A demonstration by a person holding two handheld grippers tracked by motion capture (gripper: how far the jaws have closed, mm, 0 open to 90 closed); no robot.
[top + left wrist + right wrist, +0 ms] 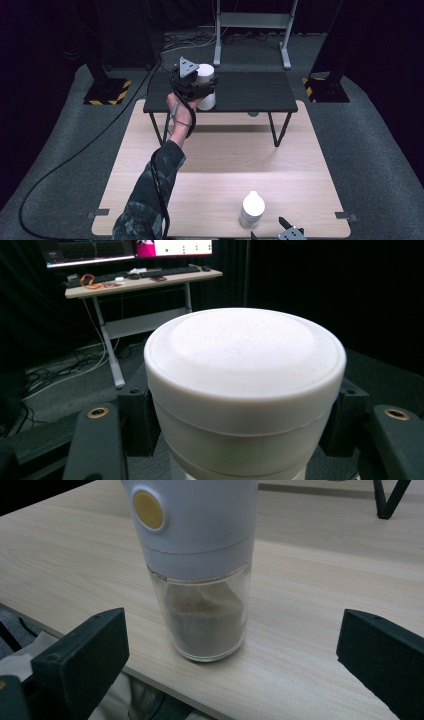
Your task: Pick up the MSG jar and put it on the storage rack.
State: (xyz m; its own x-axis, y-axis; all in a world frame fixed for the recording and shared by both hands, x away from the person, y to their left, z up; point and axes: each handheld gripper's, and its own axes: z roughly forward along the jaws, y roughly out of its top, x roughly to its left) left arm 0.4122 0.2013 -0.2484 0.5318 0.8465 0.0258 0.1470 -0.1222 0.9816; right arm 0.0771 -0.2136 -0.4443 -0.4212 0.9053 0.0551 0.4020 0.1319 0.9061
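Note:
A white lidded cylinder (206, 80) is at the front left of the small black table (250, 90). My left gripper (203, 92) is shut on it. In the left gripper view the cylinder (245, 370) sits between the black jaws, with my left gripper (240, 417) pressing its sides. I cannot tell whether it rests on the table. A grinder (251, 209) with a white top stands near the front edge of the wooden table (225, 160). My right gripper (268, 228) is just right of it and open. The grinder (205, 580) has a yellow button and brown powder, with my right gripper (232, 650) wide around it, not touching.
The black table stands on thin legs on the far part of the wooden table. Behind it on the grey carpet are a metal stand (252, 20), loose cables and black-yellow marked bases (107, 92). A desk with monitors (140, 282) stands farther back.

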